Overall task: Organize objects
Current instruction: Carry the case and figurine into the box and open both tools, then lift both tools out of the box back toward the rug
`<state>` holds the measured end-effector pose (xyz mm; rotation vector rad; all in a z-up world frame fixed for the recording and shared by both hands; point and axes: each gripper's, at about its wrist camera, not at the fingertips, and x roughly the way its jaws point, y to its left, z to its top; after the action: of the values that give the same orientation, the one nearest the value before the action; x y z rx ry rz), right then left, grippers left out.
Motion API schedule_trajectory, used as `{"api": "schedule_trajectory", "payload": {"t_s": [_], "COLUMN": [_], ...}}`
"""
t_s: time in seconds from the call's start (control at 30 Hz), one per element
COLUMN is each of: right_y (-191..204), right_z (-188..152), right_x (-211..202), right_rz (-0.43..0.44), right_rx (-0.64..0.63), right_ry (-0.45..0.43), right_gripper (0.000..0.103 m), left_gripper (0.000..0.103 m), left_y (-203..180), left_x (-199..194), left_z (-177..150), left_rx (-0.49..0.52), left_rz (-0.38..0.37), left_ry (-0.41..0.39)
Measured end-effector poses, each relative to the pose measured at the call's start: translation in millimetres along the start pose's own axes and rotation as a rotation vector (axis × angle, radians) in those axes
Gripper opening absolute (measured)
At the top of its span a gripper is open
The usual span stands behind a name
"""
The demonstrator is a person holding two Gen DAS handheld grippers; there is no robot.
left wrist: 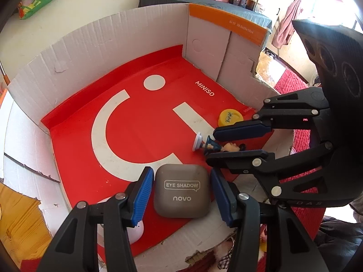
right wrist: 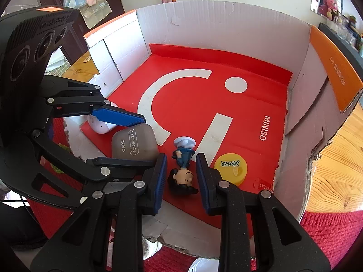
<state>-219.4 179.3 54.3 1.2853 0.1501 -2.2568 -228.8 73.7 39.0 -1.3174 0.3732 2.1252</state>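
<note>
A grey eye shadow case (left wrist: pixel 181 192) lies flat near the front of the red liner (left wrist: pixel 136 136) in a cardboard box. My left gripper (left wrist: pixel 181 173) has its blue pads against the case's two sides, shut on it; in the right wrist view the left gripper (right wrist: pixel 148 139) straddles the same case (right wrist: pixel 133 145). A small figurine (right wrist: pixel 182 172) in blue clothes lies on its back to the right. My right gripper (right wrist: pixel 181 158) is shut on the figurine's head, and the left wrist view shows the right gripper (left wrist: pixel 212 146) pinching the figurine (left wrist: pixel 226 146) from the right.
A yellow round lid (right wrist: pixel 230 167) lies just right of the figurine. A white rounded case (right wrist: pixel 99 124) sits at the liner's left front corner, partly under my left finger. White cardboard walls (right wrist: pixel 226 22) enclose the back and sides. Red carpet and wood floor surround the box.
</note>
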Motion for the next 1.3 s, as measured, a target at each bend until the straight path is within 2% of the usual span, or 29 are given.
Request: {"api": "schedule_trajectory", "payload": {"t_s": [0.23, 0.53, 0.63, 0.9, 1.0, 1.1, 1.2, 1.3], "right_y": [-3, 0, 3, 15, 22, 28, 33, 39], "right_z": [3, -2, -5, -15, -21, -28, -36, -43], "right_x": [-10, -44, -59, -90, -104, -116, -125, -134], "right_rz": [0.001, -0.007, -0.015, -0.037, -0.055, -0.07, -0.068, -0.081], "right_rx": [0.025, 0.045, 0.048, 0.054, 0.053, 0.05, 0.055, 0.052], "right_ry": [-0.041, -0.117, -0.15, -0.245, -0.286, -0.327, -0.357, -0.39], "right_gripper": [0.025, 0.025, 0.025, 0.025, 0.025, 0.025, 0.025, 0.031], "left_gripper": [0.055, 0.055, 0.062, 0.063, 0.069, 0.07, 0.077, 0.079], "left_y": [2, 4, 3, -8, -14, -19, -25, -32], "left_x": [-17, -50, -62, -91, -100, -110, -118, -126], "left_z": [-6, -17, -22, -44, -53, -61, -70, -78], "left_rx": [-0.022, -0.072, -0.083, -0.113, -0.123, -0.134, -0.15, -0.154], "left_rz": [0.015, 0.028, 0.037, 0.056, 0.088, 0.119, 0.137, 0.154], "left_ry": [-0.033, -0.134, -0.174, -0.288, -0.332, -0.37, -0.409, -0.441]}}
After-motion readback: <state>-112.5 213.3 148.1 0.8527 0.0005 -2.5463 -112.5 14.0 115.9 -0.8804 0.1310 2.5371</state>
